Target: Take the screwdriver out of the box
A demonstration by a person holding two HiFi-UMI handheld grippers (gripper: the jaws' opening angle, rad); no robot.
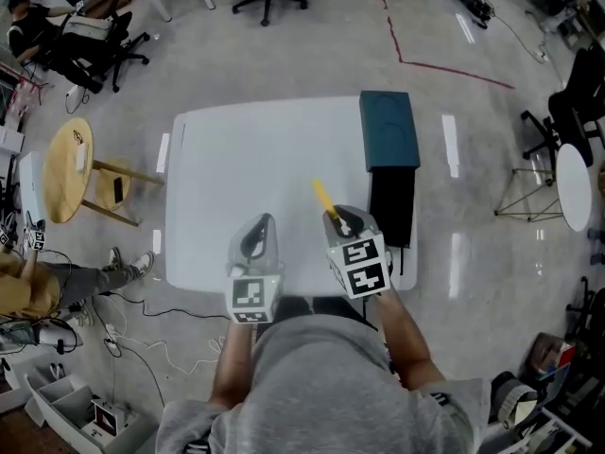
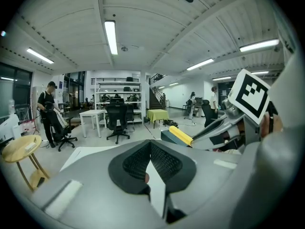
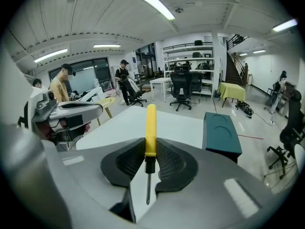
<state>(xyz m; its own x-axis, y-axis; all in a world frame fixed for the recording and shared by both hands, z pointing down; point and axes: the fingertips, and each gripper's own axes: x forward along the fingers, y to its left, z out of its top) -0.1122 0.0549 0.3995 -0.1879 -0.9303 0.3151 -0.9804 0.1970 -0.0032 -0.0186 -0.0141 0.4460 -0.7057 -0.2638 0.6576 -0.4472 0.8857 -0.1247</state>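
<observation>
- Over the table (image 1: 246, 159), our right gripper (image 3: 148, 151) clamps the screwdriver (image 3: 150, 128), already clear of the box (image 1: 391, 206).
- Our left gripper (image 2: 150, 159) sits closed, empty.
- Next, we reckon: set it down, release.

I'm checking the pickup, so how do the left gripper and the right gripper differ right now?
The right gripper is shut on the screwdriver, gripping its yellow handle; the left gripper is shut on nothing. In the head view the right gripper sits nearer the box than the left gripper. Both are over the white table.
</observation>
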